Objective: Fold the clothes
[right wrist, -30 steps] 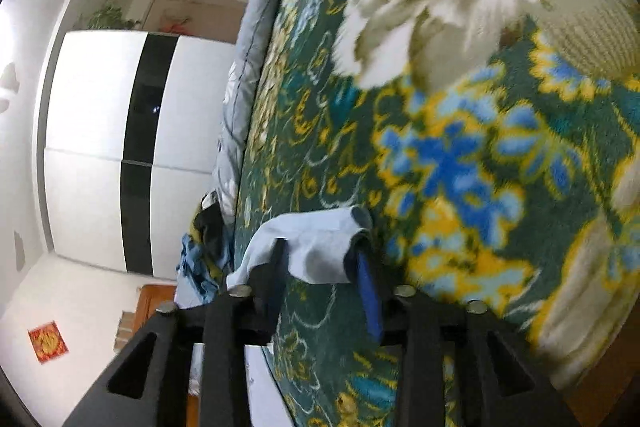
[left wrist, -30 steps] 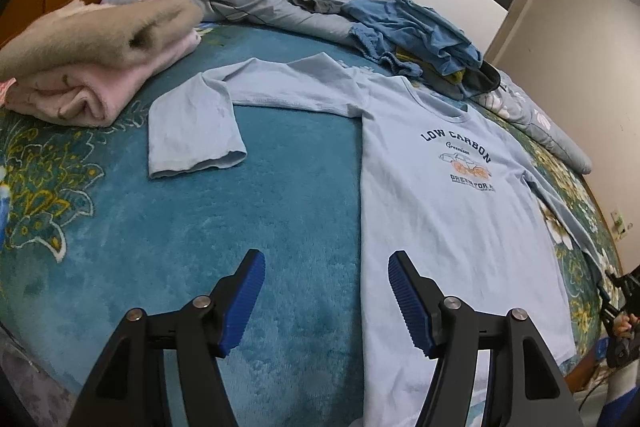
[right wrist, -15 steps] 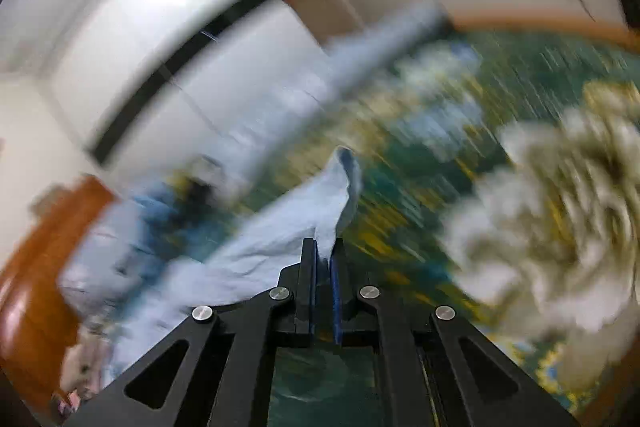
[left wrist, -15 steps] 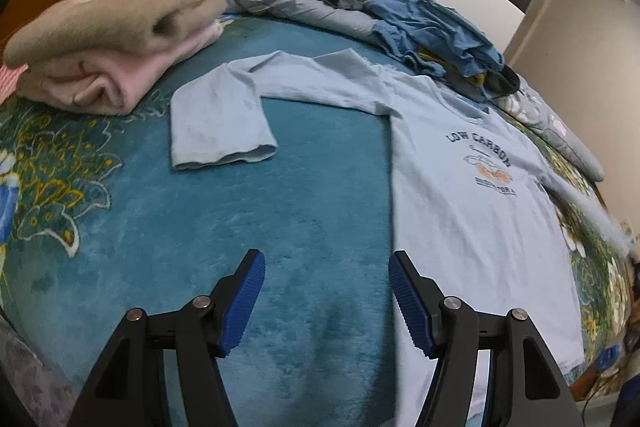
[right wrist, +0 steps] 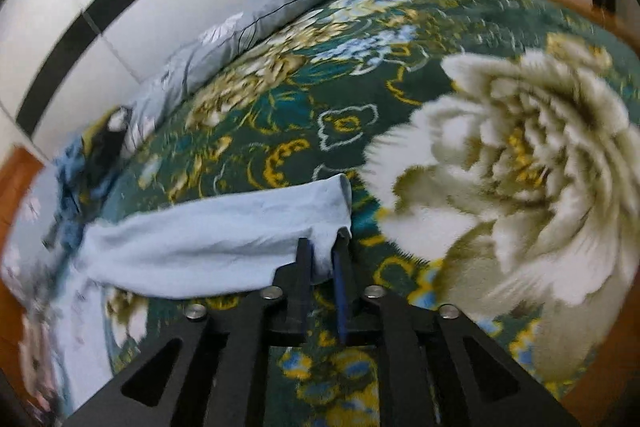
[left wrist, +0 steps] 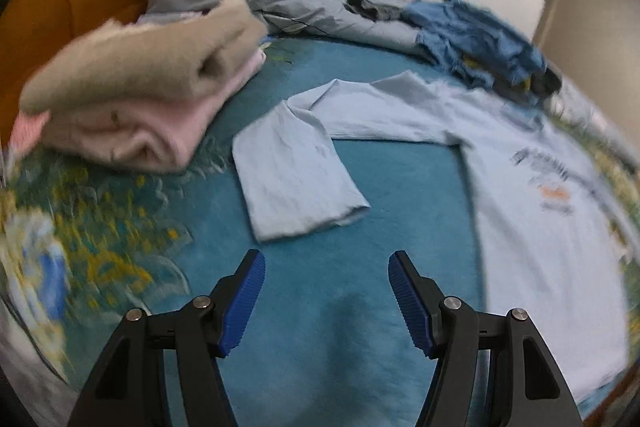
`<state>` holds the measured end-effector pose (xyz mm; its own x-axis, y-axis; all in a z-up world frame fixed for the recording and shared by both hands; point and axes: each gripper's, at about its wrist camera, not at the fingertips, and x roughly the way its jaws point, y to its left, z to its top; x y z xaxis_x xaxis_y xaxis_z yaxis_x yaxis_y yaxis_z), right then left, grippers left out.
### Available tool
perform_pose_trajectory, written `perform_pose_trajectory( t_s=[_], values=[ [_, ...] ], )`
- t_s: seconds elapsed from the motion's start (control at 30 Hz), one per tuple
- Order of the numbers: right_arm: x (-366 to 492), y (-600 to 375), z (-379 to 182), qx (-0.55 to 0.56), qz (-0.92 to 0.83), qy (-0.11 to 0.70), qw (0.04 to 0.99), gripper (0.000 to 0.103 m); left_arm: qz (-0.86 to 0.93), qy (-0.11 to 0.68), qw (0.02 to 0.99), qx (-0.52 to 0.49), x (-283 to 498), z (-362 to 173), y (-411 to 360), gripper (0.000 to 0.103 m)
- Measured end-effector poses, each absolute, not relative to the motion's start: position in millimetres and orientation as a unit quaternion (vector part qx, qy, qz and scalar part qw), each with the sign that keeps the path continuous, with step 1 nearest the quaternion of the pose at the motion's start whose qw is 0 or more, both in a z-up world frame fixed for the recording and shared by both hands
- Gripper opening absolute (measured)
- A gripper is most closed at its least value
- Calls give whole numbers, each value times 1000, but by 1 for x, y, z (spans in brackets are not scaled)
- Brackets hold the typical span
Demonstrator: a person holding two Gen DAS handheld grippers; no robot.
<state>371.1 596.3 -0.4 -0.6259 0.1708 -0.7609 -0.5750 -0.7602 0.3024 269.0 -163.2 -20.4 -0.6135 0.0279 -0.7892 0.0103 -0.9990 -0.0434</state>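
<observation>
The shirt (left wrist: 532,211) lies spread on the bed (left wrist: 392,307); folded blankets (left wrist: 132,99) far left, clothes pile (left wrist: 476,43) far right.

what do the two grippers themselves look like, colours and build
Both are alike. The left gripper has two black angular fingers with triangular cut-outs, round silver bolt heads at the joints, and ribbed blue pads on the inner faces. The right gripper shows the same black frame, silver bolts and blue pads. No cables, markings, hands or sleeves are visible.

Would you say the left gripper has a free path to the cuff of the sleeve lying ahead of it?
Probably yes. The left gripper is open and empty, and only bare blanket lies between its fingertips and the sleeve cuff. The folded towels sit off to one side.
</observation>
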Motion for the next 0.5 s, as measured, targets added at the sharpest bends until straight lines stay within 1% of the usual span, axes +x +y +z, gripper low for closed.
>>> perform_pose_trajectory(
  t_s=[0.03,0.1,0.23,0.27,0.33,0.4,0.47,0.5],
  values=[
    [374,593,6,-372,864,252,229,38,897,2,17,-441,262,-22,-160,68],
    [383,587,19,-359,870,243,233,38,894,43,40,-445,251,-27,-155,68],
    [383,569,32,-348,878,251,210,38,870,136,77,-467,227,-44,-145,68],
    [381,564,34,-348,880,252,203,38,865,152,89,-470,223,-47,-145,69],
    [377,553,38,-347,882,254,190,38,860,159,109,-473,218,-47,-148,69],
    [373,542,41,-347,885,256,176,38,856,159,125,-476,214,-45,-152,64],
    [369,531,45,-346,887,258,163,38,853,155,142,-477,211,-45,-156,47],
    [367,526,47,-346,888,258,156,38,854,150,145,-477,210,-45,-159,42]
  ],
)
